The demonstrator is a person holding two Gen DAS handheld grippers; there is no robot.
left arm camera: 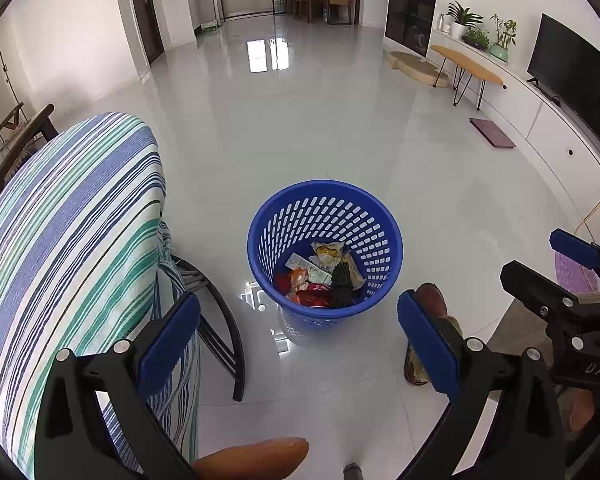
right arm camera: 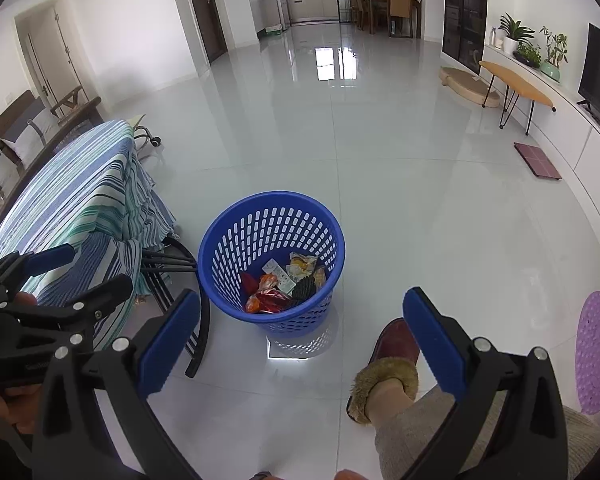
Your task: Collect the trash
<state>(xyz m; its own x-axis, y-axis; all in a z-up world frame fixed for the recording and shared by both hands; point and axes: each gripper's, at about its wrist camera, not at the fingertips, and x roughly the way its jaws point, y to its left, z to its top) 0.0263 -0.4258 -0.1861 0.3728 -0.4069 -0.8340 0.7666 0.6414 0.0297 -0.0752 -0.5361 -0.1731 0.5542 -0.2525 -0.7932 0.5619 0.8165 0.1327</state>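
Observation:
A blue perforated waste basket (left arm camera: 288, 216) stands on the glossy floor; it also shows in the right wrist view (right arm camera: 240, 224). Inside lie several wrappers (left arm camera: 320, 276), red, orange, yellow and white, plus a dark netted piece (right arm camera: 304, 289). My left gripper (left arm camera: 299, 339) is open and empty, held above the floor just short of the basket. My right gripper (right arm camera: 302, 343) is open and empty, also short of the basket. The right gripper shows at the right edge of the left wrist view (left arm camera: 540, 268); the left gripper shows at the left edge of the right wrist view (right arm camera: 92, 270).
A table with a blue-green striped cloth (left arm camera: 72, 240) stands left of the basket, with black legs (left arm camera: 220, 332). The person's slippered foot (right arm camera: 384, 372) is right of the basket. A purple mat (right arm camera: 598, 352), a dark floor scale (right arm camera: 537, 160), a wooden side table (right arm camera: 516, 84) and a TV cabinet (left arm camera: 540, 120) lie to the right.

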